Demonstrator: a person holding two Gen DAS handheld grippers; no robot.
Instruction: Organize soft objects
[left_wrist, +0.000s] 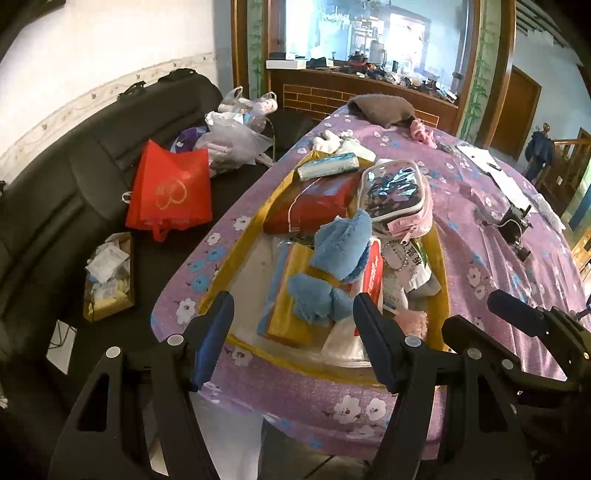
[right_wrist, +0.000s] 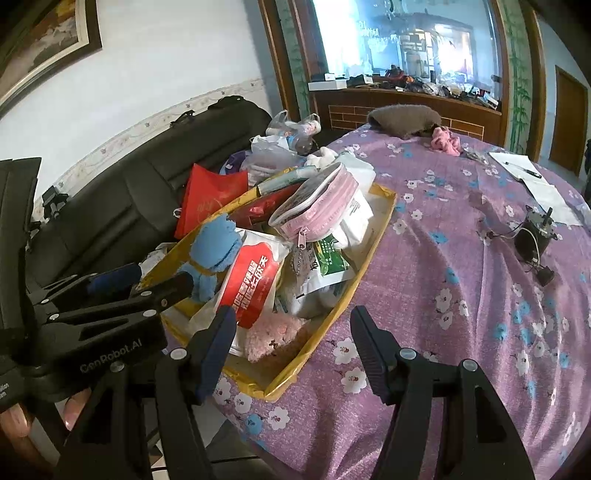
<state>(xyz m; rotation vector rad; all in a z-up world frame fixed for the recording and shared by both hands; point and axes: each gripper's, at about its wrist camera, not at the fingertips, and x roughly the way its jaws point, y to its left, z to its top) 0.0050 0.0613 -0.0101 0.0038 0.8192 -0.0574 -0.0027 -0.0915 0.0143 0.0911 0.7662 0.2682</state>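
A yellow tray (left_wrist: 236, 258) (right_wrist: 354, 280) sits on the purple flowered tablecloth, piled with soft things. On top lie a blue plush toy (left_wrist: 340, 243) (right_wrist: 216, 247), a pink pouch (left_wrist: 399, 195) (right_wrist: 317, 206) with a clear face, a red tissue pack (right_wrist: 255, 280) and a pink fluffy piece (left_wrist: 415, 321) (right_wrist: 273, 332). My left gripper (left_wrist: 295, 332) (right_wrist: 147, 282) hovers open over the tray's near end, holding nothing. My right gripper (right_wrist: 295, 343) (left_wrist: 484, 317) is open beside the tray's near right corner, empty. At the far edge of the table lie a brown knit hat (left_wrist: 380, 107) (right_wrist: 406, 116) and a pink fluffy item (left_wrist: 421, 131) (right_wrist: 447, 140).
A black sofa (left_wrist: 74, 184) to the left carries a red bag (left_wrist: 170, 192), plastic bags (left_wrist: 236, 136) and a small cardboard box (left_wrist: 107, 277). On the table's right side stand a small black motor with wires (right_wrist: 532, 236) and papers with a pen (right_wrist: 532, 181). A hand (right_wrist: 74, 410) grips the left tool.
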